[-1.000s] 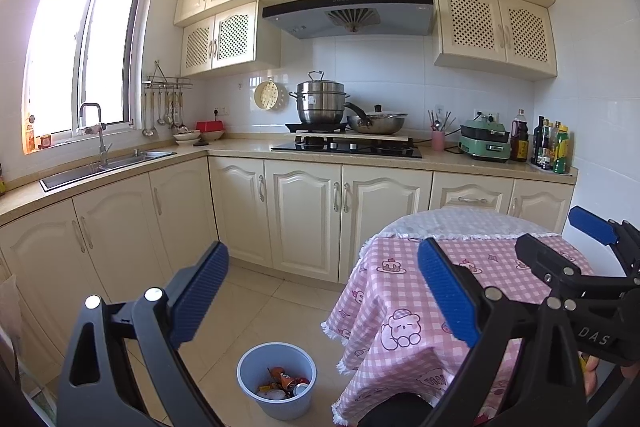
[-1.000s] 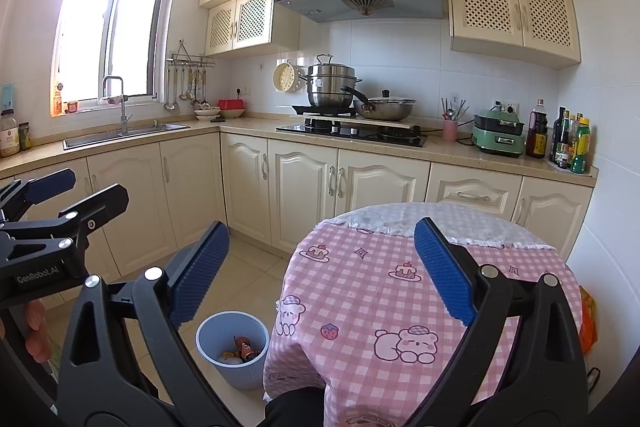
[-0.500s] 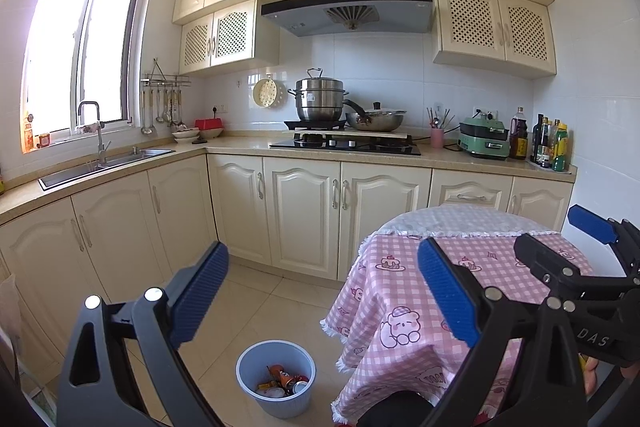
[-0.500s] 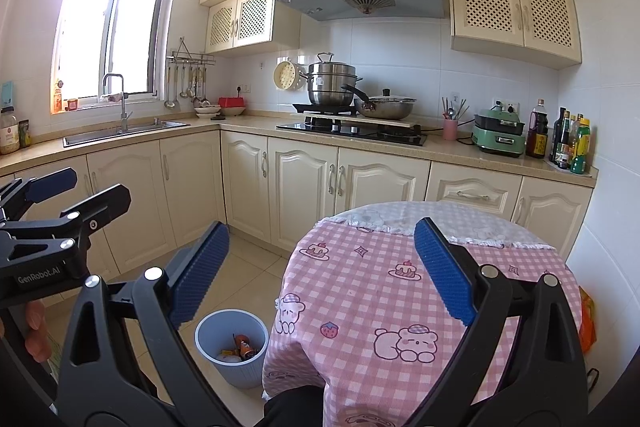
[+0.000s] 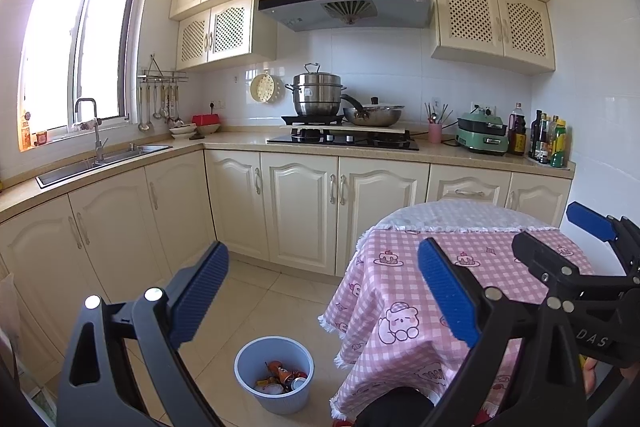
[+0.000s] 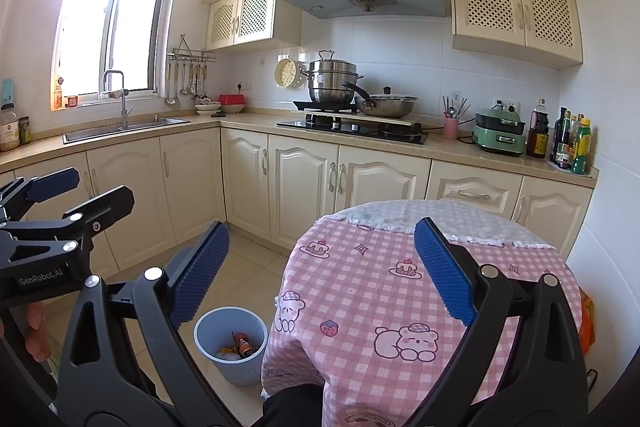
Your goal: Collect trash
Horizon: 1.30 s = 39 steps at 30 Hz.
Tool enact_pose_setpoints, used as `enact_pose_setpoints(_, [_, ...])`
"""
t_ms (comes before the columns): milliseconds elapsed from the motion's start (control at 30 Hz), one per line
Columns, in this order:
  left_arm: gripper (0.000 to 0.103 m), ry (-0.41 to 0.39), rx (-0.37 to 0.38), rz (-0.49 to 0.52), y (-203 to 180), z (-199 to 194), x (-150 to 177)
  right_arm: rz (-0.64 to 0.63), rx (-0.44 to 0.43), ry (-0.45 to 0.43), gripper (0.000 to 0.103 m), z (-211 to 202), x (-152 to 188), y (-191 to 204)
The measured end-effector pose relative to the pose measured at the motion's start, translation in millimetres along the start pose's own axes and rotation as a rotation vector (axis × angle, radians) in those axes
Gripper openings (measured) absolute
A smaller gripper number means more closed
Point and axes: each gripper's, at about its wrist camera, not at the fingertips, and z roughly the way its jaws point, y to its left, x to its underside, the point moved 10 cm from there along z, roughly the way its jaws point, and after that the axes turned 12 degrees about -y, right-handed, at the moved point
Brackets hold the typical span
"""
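1. In the left wrist view, we saw our left gripper (image 5: 320, 291) filling the lower frame, its blue pads spread wide apart with nothing between them.
2. The bin (image 5: 248, 383) stood on the floor tiles at bottom centre, just left of the table (image 5: 400, 291), with cans and wrappers, the trash (image 5: 282, 377), lying inside it.
3. At the right edge our right gripper (image 5: 560, 239) showed from the side, fingers parted and empty.
4. In the right wrist view, the right gripper (image 6: 320, 271) sat low in frame, pads wide apart, holding nothing.
5. The bin (image 6: 208, 347) appeared at lower centre-left, touching the tablecloth's hem, with trash (image 6: 238, 345) at its bottom.
6. The left gripper (image 6: 84, 189) reached in from the left edge, fingers parted and empty.
7. The pink checked tabletop was bare.
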Motion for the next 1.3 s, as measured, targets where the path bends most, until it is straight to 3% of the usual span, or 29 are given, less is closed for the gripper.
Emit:
enact_pose_setpoints(1000, [0.093, 0.06, 0.001, 0.012, 2, 14, 15, -0.012, 0.033, 0.049, 0.093, 17, 17, -19])
enact_pose_setpoints(1133, [0.093, 0.111, -0.026, 0.032, 8, 29, 33, -0.041, 0.081, 0.102, 0.094, 33, 31, -47])
enact_pose_setpoints(1300, [0.093, 0.24, -0.11, 0.058, 37, 59, 81, -0.096, 0.18, 0.258, 0.095, 74, 64, -137])
